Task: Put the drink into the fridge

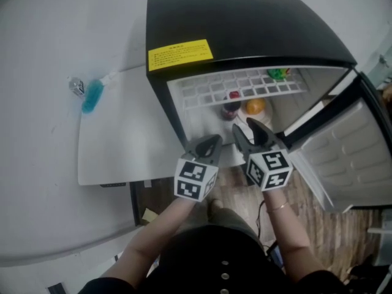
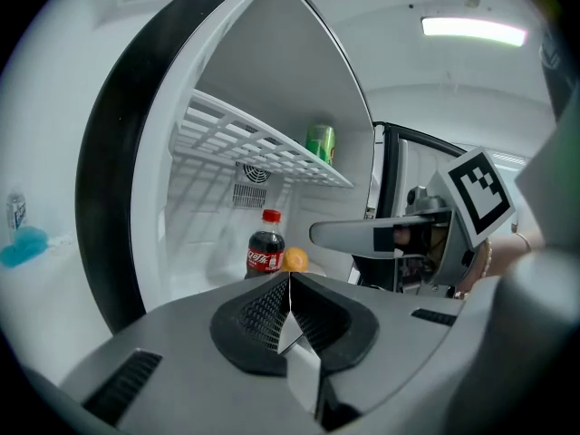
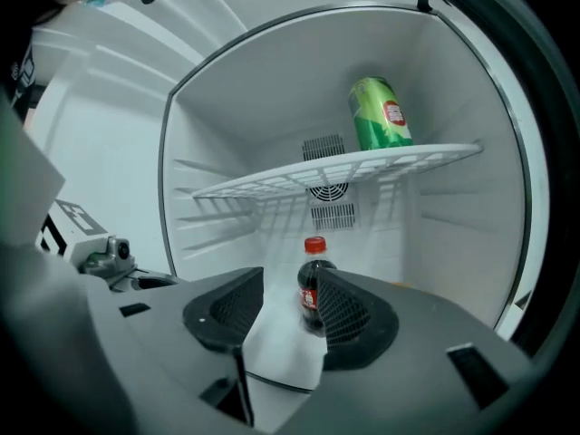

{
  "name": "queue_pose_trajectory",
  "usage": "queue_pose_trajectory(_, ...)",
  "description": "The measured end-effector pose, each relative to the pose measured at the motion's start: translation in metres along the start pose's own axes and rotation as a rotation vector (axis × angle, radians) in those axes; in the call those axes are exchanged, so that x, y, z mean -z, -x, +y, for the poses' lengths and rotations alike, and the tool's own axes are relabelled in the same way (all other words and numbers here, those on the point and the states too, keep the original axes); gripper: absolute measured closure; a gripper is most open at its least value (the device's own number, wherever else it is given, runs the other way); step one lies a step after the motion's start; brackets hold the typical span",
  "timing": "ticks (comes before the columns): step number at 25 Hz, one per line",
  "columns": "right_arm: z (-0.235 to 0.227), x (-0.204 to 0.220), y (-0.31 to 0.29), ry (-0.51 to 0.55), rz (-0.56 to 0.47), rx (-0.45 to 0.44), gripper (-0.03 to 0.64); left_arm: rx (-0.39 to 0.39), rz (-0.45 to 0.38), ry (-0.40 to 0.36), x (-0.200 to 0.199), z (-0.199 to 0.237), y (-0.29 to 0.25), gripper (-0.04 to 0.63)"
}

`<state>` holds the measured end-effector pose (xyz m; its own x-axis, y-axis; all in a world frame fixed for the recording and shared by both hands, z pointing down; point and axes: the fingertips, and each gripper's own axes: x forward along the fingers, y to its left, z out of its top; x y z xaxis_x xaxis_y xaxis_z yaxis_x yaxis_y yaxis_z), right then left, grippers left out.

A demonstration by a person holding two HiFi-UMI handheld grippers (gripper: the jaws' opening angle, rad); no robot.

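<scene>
A cola bottle [image 1: 232,105] with a red cap stands upright on the floor of the open black mini fridge [image 1: 245,23]. In the right gripper view the cola bottle [image 3: 313,275] shows beyond the jaws, partly hidden by the right-hand jaw. My right gripper [image 1: 245,127] is at the fridge mouth, open, with nothing pressed between its pads. My left gripper [image 1: 211,144] hovers beside it to the left, its jaws meeting and empty. From the left gripper [image 2: 288,284] I see the bottle [image 2: 265,252] deeper inside.
An orange fruit [image 1: 255,107] sits right of the bottle. A green can [image 3: 381,114] stands on the white wire shelf [image 3: 335,172]. The fridge door [image 1: 349,158] hangs open at the right. A blue-headed brush [image 1: 92,95] lies on the white table [image 1: 116,139] at the left.
</scene>
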<state>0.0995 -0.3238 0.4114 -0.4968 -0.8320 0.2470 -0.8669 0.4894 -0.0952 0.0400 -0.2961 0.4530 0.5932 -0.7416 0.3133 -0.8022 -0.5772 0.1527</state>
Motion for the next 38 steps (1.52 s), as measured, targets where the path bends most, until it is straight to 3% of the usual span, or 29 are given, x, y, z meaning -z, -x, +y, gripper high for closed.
queue_pose_trajectory(6,0.013,-0.007,0.014,-0.006,-0.017,-0.01,0.454,0.024,-0.013,-0.014,-0.008,-0.005,0.001,0.588)
queue_pose_trajectory(9,0.01,-0.015,0.026,-0.012,-0.051,0.018,0.52,0.034,-0.024,-0.005,-0.011,-0.007,0.001,0.588)
queue_pose_trajectory(18,0.022,-0.032,0.041,-0.008,-0.098,0.01,0.601,0.085,-0.066,-0.02,-0.031,-0.021,0.005,0.589)
queue_pose_trajectory(25,0.027,-0.03,0.039,-0.007,-0.094,-0.008,0.607,0.101,-0.071,-0.099,-0.036,-0.03,0.009,0.589)
queue_pose_trajectory(38,0.029,-0.019,0.044,0.0,-0.072,0.012,0.607,0.142,-0.095,-0.063,-0.039,-0.037,0.014,0.589)
